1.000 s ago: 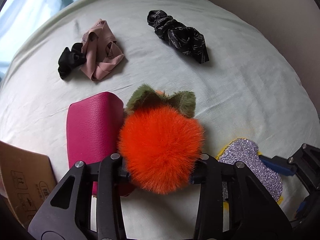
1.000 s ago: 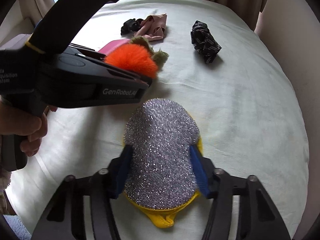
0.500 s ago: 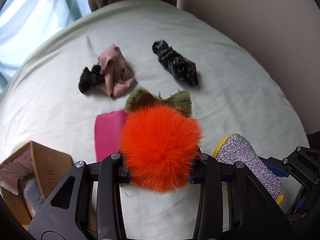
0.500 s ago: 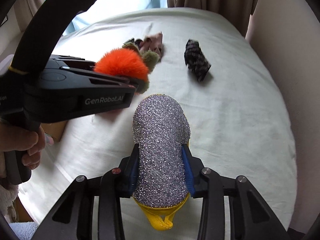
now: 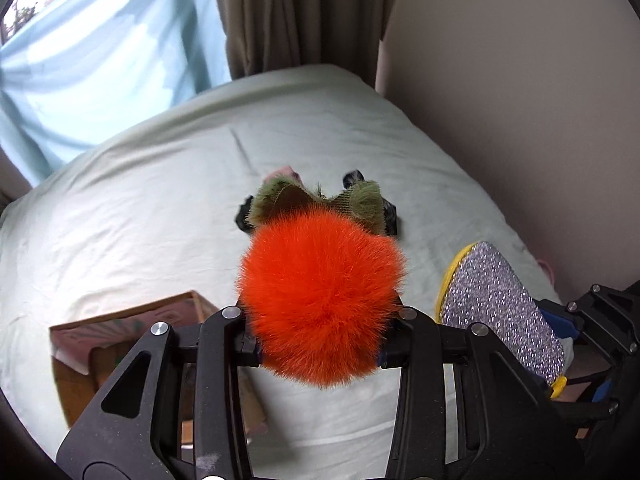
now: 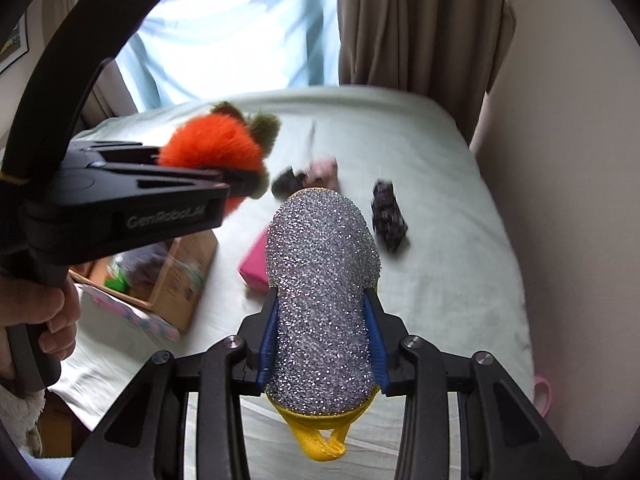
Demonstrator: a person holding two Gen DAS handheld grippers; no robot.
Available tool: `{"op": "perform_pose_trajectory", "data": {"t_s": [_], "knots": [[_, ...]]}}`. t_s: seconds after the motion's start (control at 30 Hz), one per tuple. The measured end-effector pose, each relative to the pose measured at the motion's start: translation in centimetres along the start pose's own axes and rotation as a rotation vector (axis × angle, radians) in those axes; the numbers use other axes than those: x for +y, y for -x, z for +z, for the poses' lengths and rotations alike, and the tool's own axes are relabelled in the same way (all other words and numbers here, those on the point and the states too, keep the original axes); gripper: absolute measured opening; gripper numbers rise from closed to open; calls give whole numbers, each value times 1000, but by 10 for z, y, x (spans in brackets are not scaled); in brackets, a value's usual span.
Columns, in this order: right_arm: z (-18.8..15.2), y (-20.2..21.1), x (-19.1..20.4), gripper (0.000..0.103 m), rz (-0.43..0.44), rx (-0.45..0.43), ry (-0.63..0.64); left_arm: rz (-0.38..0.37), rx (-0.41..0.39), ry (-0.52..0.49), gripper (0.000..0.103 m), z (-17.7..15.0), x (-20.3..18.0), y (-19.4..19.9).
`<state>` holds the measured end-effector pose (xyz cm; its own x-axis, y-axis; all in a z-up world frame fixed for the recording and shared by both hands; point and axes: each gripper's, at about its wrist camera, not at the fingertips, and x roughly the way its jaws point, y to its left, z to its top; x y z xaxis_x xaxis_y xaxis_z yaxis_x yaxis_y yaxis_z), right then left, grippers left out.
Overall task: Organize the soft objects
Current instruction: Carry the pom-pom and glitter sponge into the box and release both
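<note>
Orange fluffy plush [image 5: 320, 308] with olive-green leaves [image 5: 360, 200] sits clamped between the jaws of the left gripper [image 5: 320, 344], raised above the bed [image 5: 140, 208]; the fur bulges out past both fingers, so the jaws are part-way closed and pressing into its sides. In the right wrist view the same plush [image 6: 212, 146] pokes out from the tip of the left gripper [image 6: 240, 182], which a hand [image 6: 36, 320] holds by its handle.

Beside it, the right gripper [image 6: 322, 332] grips a silver glitter scrubber [image 6: 322, 292] with a yellow backing and a yellow loop [image 6: 324, 444] hanging at its near end — its blue pads [image 6: 269, 336] press on both long sides, jaws narrowed onto it. It too is held off the sheet. From the left wrist view this scrubber [image 5: 500, 308] shows to the right of the plush.

Below the left gripper an open cardboard box [image 6: 180, 272] rests on the bed, with soft items inside, blurred. A pink pouch [image 6: 254, 266] lies just beside the box, partly hidden behind the scrubber. Further up the sheet lie a black scrunchie [image 6: 288, 180] touching a pale pink cloth [image 6: 322, 168], and apart from them a dark patterned cloth [image 6: 386, 216]. Brown curtains [image 6: 412, 24] and a light blue sheer [image 6: 224, 28] hang behind the bed — a beige wall [image 6: 568, 160] runs along its right side.
</note>
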<state>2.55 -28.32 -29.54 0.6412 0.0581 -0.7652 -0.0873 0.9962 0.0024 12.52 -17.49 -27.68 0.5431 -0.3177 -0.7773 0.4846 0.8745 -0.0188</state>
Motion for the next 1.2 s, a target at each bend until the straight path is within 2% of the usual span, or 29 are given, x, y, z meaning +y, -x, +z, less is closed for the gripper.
{"op": "perform_pose_trajectory", "data": {"t_s": [0.3,0.5,0.63,0.77,0.97,1.2], "knots": [[44,62,55,35,17,-77,47,41,-72,85,34,4,58,99],[79,75,99,35,58,-99,21,89,-104,139,34,-10,118,150],[97,69,133,36,84,-100,25,123,-94,164,34,-29,162,169],[113,53,169,35,109,-68,19,148,-60,192,34,-49,205,173],[123,5,224,36,131,17,-5,159,24,236,34,-89,267,165],[118,-51,270,35,136,126,-41,130,122,266,34,-119,319,129]]}}
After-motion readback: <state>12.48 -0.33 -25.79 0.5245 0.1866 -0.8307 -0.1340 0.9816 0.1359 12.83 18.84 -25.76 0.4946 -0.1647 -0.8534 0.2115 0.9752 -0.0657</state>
